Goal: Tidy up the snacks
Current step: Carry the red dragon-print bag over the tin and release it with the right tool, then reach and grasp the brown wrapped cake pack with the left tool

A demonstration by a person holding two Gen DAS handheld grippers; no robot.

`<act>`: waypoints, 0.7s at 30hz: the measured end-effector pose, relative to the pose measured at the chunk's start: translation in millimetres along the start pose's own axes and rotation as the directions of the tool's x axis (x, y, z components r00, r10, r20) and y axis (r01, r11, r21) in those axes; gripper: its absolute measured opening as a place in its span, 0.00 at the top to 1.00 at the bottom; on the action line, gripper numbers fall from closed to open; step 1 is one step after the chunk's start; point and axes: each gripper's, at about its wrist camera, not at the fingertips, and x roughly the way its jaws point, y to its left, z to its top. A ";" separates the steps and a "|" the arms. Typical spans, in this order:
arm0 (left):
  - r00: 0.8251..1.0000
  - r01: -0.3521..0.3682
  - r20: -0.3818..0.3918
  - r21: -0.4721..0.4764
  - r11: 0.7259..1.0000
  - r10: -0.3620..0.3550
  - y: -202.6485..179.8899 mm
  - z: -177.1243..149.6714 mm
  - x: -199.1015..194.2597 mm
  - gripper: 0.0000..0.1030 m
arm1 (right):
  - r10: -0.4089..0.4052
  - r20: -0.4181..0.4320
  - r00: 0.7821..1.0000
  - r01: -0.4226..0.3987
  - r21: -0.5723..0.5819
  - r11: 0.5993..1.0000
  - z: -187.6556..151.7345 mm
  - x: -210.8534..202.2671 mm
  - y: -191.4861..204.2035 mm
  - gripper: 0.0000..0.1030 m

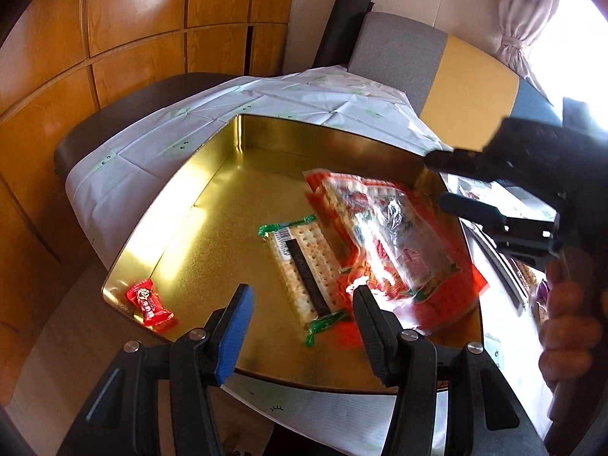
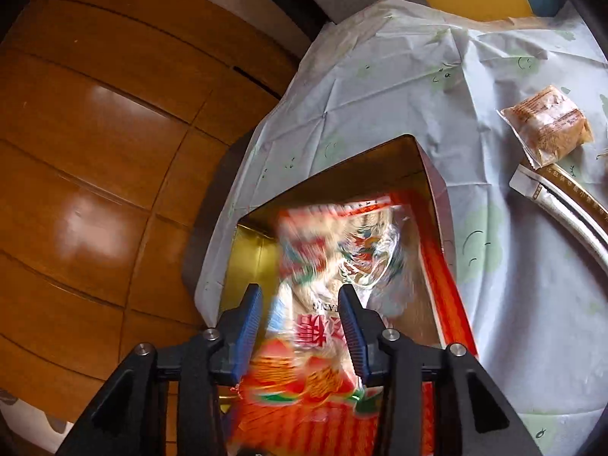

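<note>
A blurred red-and-clear snack bag [image 1: 395, 243] lies at centre-right inside a gold tin [image 1: 243, 205], beside a cracker packet [image 1: 304, 269]. Both the left gripper [image 1: 300, 326] and the right gripper [image 2: 300, 326] are spread, grasping nothing.

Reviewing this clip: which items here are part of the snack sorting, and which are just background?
Job:
gold tin
red snack bag
cracker pack
red candy
brown snack packet
right gripper

Background:
tablecloth
wooden cabinets
curtain

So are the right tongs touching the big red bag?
Apart. In the right wrist view the right tongs stand open, and blurred bag lies between the fingers with gaps on both sides.
</note>
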 end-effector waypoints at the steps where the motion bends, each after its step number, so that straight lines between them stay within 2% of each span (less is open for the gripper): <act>1: 1.000 -0.001 0.000 0.002 1.000 0.001 -0.4 -0.1 0.5 0.46 | -0.007 -0.001 1.000 0.007 -0.013 1.000 -2.2 -1.1 -0.8 0.58; 11: 1.000 -0.008 0.007 0.050 0.999 0.008 -14.3 -5.7 -1.4 0.46 | -0.133 0.023 0.991 0.135 -0.157 0.978 -18.0 -33.7 -12.1 0.58; 16: 1.000 0.001 0.014 0.087 0.996 -0.002 -21.4 -7.9 -4.4 0.46 | -0.205 0.052 0.977 0.212 -0.252 0.944 -28.2 -53.8 -14.8 0.58; 21: 1.000 0.020 0.012 0.114 0.993 -0.022 -30.7 -5.7 -6.7 0.46 | -0.304 0.075 0.950 0.311 -0.348 0.885 -34.0 -82.2 -25.1 0.56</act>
